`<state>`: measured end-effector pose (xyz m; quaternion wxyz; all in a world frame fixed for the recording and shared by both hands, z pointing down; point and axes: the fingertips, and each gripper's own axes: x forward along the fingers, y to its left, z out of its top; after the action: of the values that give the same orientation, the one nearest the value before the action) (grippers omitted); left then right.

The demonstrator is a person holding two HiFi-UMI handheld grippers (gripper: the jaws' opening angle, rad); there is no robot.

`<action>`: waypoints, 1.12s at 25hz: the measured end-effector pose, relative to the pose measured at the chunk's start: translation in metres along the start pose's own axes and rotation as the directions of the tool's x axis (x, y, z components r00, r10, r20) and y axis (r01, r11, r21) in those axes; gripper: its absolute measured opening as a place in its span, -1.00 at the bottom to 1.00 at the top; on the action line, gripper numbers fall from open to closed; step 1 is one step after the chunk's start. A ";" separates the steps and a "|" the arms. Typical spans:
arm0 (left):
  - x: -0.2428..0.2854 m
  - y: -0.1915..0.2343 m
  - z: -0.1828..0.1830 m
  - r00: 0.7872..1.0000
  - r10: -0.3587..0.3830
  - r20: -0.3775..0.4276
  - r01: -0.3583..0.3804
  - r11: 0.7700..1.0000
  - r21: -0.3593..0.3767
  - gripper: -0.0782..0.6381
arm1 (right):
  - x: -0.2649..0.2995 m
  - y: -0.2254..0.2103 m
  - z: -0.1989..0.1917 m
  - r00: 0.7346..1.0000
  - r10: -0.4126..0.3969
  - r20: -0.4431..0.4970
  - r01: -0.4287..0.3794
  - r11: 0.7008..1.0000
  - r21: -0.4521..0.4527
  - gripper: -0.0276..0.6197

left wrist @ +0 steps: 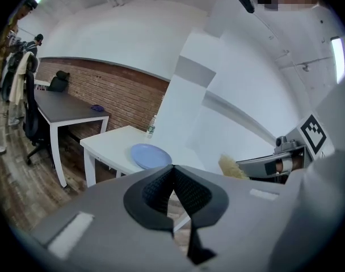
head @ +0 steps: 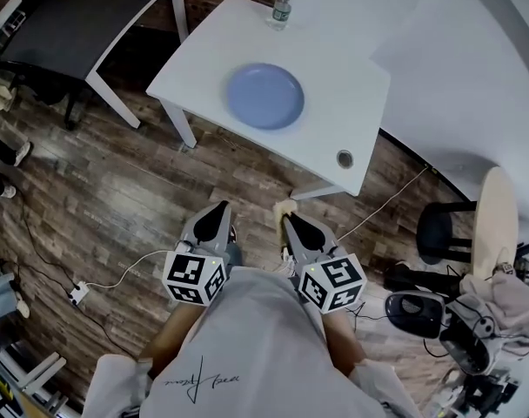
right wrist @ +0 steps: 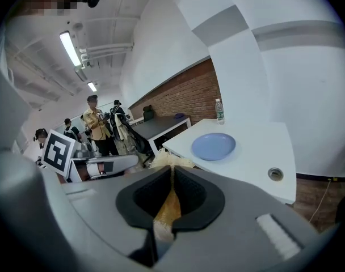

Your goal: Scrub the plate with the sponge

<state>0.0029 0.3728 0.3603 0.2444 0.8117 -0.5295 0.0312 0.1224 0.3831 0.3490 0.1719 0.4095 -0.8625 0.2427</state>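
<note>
Sponge, a tan fibrous wad, sits pinched between the closed jaws of the right gripper, its frayed end poking out past the tips. The left gripper, just beside it, has its jaws pressed together and holds nothing. Ahead of both grippers and well apart from them, the blue plate lies flat on the white table, its whole face showing; a bottle stands upright beyond the plate
</note>
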 end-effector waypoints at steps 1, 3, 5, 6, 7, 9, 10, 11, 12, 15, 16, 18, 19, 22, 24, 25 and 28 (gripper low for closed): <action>0.003 0.008 0.002 1.000 -0.003 -0.004 0.003 1.000 0.000 -0.78 | 0.008 0.001 0.004 1.000 0.000 -0.002 0.000 1.000 -0.003 -0.87; 0.007 0.023 0.006 1.000 -0.006 -0.008 0.006 1.000 -0.002 -0.78 | 0.022 0.002 0.011 1.000 -0.003 -0.008 0.003 1.000 -0.006 -0.87; 0.011 0.036 0.010 1.000 -0.007 -0.012 0.007 1.000 -0.005 -0.78 | 0.031 0.001 0.015 1.000 -0.010 -0.014 0.010 1.000 -0.007 -0.87; 0.011 0.040 0.011 1.000 -0.007 -0.012 0.006 1.000 -0.005 -0.78 | 0.033 0.001 0.017 1.000 -0.013 -0.016 0.013 1.000 -0.007 -0.87; 0.011 0.043 0.012 1.000 -0.006 -0.012 0.005 1.000 -0.007 -0.78 | 0.035 0.000 0.017 1.000 -0.015 -0.019 0.015 1.000 -0.007 -0.87; 0.009 0.049 0.009 1.000 -0.002 -0.016 0.002 1.000 -0.017 -0.78 | 0.036 -0.001 0.014 1.000 -0.018 -0.025 0.018 1.000 -0.003 -0.86; 0.008 0.051 0.007 1.000 -0.001 -0.021 0.000 1.000 -0.026 -0.78 | 0.037 -0.002 0.012 0.999 -0.020 -0.030 0.020 1.000 0.002 -0.86; 0.008 0.053 0.004 1.000 0.000 -0.026 -0.001 0.999 -0.035 -0.78 | 0.039 -0.003 0.011 0.999 -0.021 -0.034 0.022 1.000 0.008 -0.86; 0.009 0.054 0.002 0.999 -0.001 -0.032 -0.001 0.999 -0.042 -0.78 | 0.042 -0.004 0.009 0.999 -0.023 -0.039 0.023 1.000 0.014 -0.86; 0.011 0.057 -0.001 0.999 -0.006 -0.040 0.004 0.998 -0.055 -0.78 | 0.049 -0.004 0.009 0.999 -0.022 -0.041 0.023 1.000 0.013 -0.84; 0.012 0.058 -0.001 0.999 -0.008 -0.042 0.005 0.998 -0.058 -0.78 | 0.051 -0.004 0.011 0.999 -0.018 -0.038 0.018 1.000 0.008 -0.85; 0.017 0.060 0.002 0.999 -0.009 -0.043 0.007 0.998 -0.060 -0.78 | 0.058 -0.005 0.016 1.000 -0.004 -0.029 0.004 1.000 0.002 -0.84; 0.021 0.062 0.005 0.999 -0.009 -0.040 0.007 0.998 -0.057 -0.78 | 0.062 -0.006 0.019 1.000 0.002 -0.025 -0.002 1.000 0.000 -0.85; 0.038 0.068 0.017 0.999 -0.004 -0.033 0.002 0.999 -0.042 -0.78 | 0.076 -0.016 0.030 1.000 0.016 -0.011 -0.016 1.000 0.001 -0.85; 0.051 0.071 0.025 1.000 0.002 -0.031 -0.003 0.999 -0.034 -0.78 | 0.084 -0.026 0.037 1.000 0.020 -0.004 -0.020 1.000 0.009 -0.85; 0.057 0.072 0.029 1.000 0.004 -0.029 -0.005 1.000 -0.030 -0.78 | 0.087 -0.031 0.041 1.000 0.022 -0.001 -0.022 1.000 0.012 -0.85; 0.079 0.077 0.043 1.000 0.011 -0.024 -0.011 1.000 -0.021 -0.78 | 0.101 -0.047 0.055 1.000 0.028 0.003 -0.028 0.999 0.015 -0.85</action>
<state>-0.0393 0.2631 0.3746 0.2589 0.8058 -0.5314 0.0366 0.0935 0.2638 0.3669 0.1643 0.3991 -0.8665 0.2510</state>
